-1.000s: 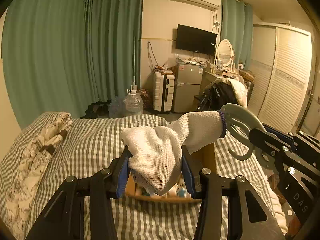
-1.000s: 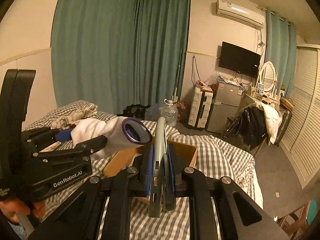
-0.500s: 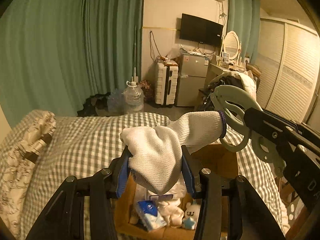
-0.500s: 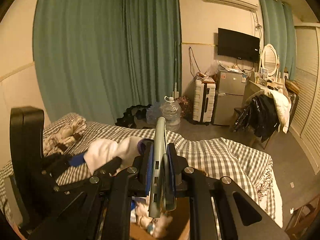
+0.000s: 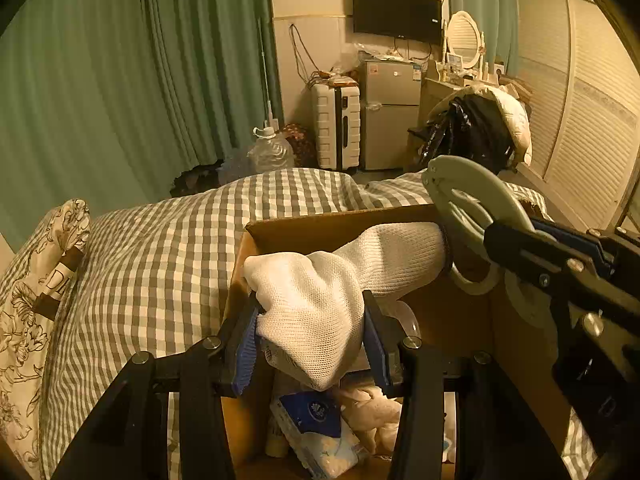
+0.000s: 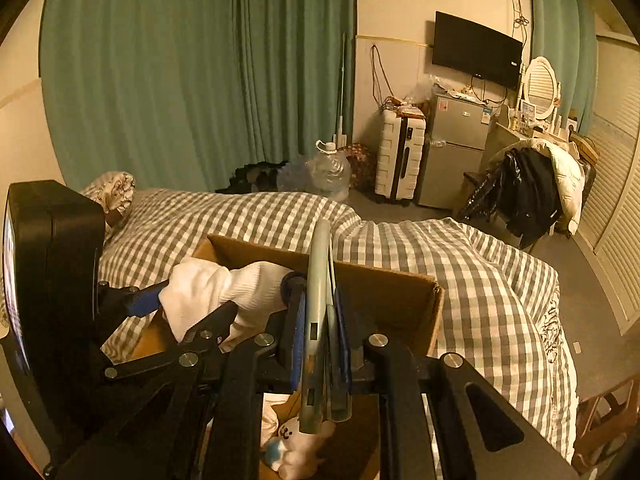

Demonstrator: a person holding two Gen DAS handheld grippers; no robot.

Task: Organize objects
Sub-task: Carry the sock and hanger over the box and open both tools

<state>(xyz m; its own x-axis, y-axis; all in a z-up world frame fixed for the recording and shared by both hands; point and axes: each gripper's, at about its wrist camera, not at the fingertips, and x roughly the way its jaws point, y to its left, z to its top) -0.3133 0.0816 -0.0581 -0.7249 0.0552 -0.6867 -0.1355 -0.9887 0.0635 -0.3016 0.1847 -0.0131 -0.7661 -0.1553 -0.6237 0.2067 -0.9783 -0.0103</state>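
Jaws tilted down over the cardboard box [image 5: 344, 224]: left pinching the white sock [image 5: 320, 316], right pinching the green clip [image 6: 318, 320].

Dim amber light. Green curtains [image 6: 192, 80] along wall; wall-mounted TV [image 6: 476, 50] above small fridge [image 6: 458, 148]; white suitcase [image 6: 400, 158] beside it; gingham-covered bed [image 6: 460, 264]; louvred wardrobe doors [image 5: 592, 120], possibly sliding.

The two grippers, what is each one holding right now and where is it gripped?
Left gripper clamps the white sock at its bunched foot end. Right gripper is shut on the pale green hanger, edge-on across its flat body.
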